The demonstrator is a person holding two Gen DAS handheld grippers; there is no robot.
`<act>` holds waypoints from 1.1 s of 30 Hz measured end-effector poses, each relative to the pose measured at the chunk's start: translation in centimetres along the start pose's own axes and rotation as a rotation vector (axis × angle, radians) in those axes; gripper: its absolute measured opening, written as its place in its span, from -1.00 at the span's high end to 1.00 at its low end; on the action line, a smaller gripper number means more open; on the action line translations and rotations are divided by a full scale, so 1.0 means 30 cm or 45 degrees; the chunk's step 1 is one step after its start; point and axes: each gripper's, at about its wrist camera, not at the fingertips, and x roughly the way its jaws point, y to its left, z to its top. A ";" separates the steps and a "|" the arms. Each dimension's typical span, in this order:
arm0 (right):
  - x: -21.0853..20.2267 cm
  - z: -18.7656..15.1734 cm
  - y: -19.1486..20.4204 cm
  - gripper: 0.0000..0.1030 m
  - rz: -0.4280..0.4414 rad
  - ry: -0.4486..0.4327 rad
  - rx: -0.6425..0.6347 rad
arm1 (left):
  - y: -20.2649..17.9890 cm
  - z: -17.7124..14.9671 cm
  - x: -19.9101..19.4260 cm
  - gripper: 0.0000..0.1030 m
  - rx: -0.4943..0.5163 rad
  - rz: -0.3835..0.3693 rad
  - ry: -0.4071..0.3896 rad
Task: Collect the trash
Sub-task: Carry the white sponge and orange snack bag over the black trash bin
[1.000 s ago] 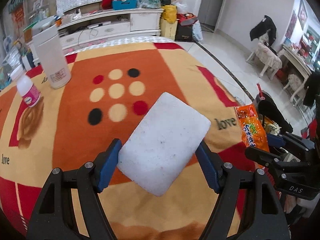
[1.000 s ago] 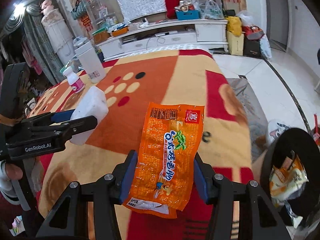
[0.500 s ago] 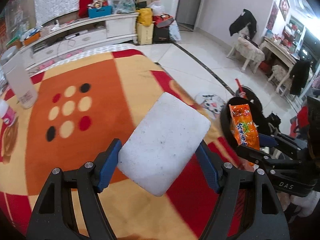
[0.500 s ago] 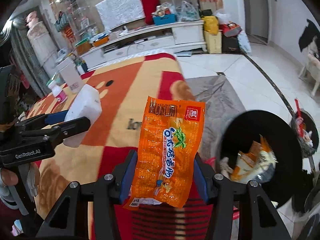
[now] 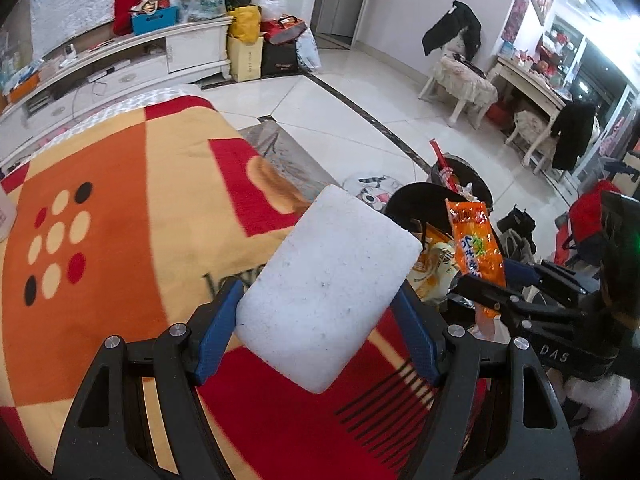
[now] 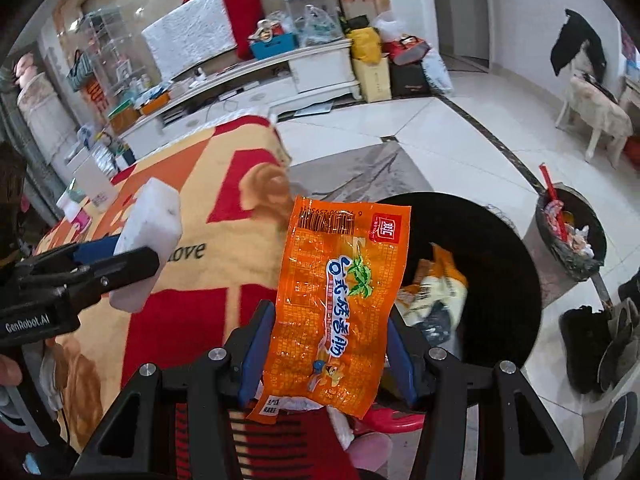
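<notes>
Black bin [image 6: 500, 240] holds crumpled wrappers [image 6: 434, 280].

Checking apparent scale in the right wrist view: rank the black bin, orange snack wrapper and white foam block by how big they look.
1. black bin
2. orange snack wrapper, enlarged by nearness
3. white foam block

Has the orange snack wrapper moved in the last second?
Yes. The orange snack wrapper, in the right claw, has gone from over the blanket toward the black bin.
</notes>
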 end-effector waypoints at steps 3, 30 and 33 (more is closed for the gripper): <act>-0.010 0.010 -0.047 0.00 -0.027 -0.013 0.020 | -0.031 0.010 0.018 -0.44 0.014 -0.005 0.003; 0.046 0.082 -0.327 0.00 -0.097 -0.011 0.227 | -0.199 0.119 0.239 -0.44 0.003 -0.148 0.093; 0.059 0.082 -0.351 0.00 -0.078 -0.008 0.265 | -0.214 0.120 0.269 -0.45 -0.005 -0.167 0.117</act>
